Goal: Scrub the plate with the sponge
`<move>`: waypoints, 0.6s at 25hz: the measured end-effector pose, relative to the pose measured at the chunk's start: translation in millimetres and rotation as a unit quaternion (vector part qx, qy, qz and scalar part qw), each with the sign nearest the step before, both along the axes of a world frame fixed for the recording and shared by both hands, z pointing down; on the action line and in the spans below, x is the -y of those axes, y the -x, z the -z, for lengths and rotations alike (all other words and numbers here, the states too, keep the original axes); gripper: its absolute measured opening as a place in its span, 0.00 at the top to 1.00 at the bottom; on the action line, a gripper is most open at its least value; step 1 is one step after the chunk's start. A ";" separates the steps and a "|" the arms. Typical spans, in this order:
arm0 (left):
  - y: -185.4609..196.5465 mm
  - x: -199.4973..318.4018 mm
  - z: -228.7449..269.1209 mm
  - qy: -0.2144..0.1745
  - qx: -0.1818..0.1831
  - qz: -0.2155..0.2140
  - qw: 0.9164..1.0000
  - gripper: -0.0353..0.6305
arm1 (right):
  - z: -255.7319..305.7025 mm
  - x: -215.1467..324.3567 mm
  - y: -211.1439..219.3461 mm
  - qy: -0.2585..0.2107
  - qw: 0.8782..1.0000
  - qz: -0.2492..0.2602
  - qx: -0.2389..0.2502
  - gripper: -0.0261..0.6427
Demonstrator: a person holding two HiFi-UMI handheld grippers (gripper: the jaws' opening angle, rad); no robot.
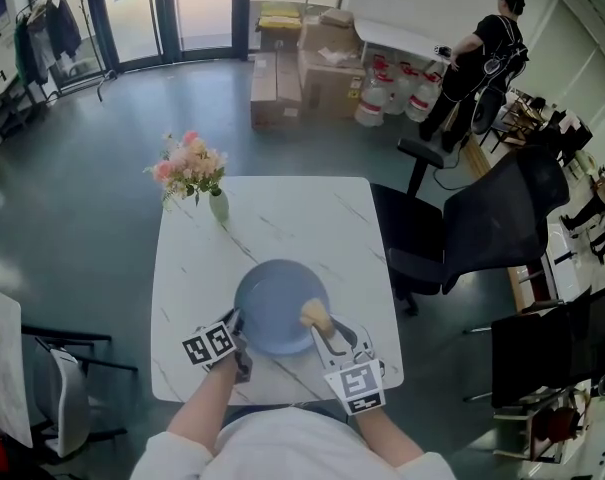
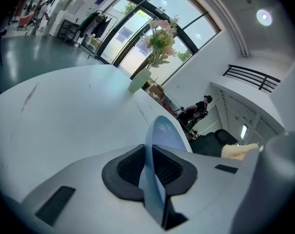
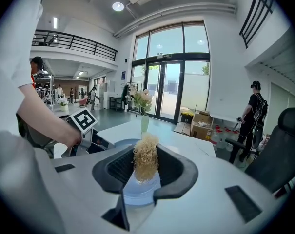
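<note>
Right tool (image 3: 146,172) clamping sponge (image 3: 146,156), over plate (image 1: 272,303)

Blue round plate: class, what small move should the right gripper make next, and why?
Probably press the tan fibrous sponge down and sweep it toward the middle of the blue round plate. The right gripper is shut on the sponge at the plate's right edge, and the left gripper clamps the plate's near-left rim, so the plate looks steadied for scrubbing.

Left gripper (image 1: 234,320) hides the rim of the plate (image 1: 277,298) at 8 o'clock; right gripper (image 1: 321,329) covers the base of the sponge (image 1: 313,312).
</note>
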State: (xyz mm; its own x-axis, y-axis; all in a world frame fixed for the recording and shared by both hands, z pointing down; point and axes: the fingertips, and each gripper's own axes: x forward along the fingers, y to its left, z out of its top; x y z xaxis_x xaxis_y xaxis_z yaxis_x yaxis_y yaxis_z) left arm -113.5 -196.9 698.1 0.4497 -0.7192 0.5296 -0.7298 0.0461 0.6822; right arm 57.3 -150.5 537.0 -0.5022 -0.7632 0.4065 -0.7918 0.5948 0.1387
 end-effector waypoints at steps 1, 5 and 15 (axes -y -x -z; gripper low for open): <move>1.0 0.6 -2.3 0.004 -0.001 0.002 1.000 0.87 | -0.1 0.4 -0.5 0.001 1.000 -0.001 0.000 0.78; 4.7 2.4 -9.3 0.017 0.000 0.011 1.000 0.87 | -1.2 1.8 -2.6 0.004 1.000 -0.006 0.002 0.78; 9.7 4.2 -32.6 0.054 0.025 0.012 0.998 0.87 | -5.6 1.9 -3.4 0.009 1.000 -0.010 0.005 0.78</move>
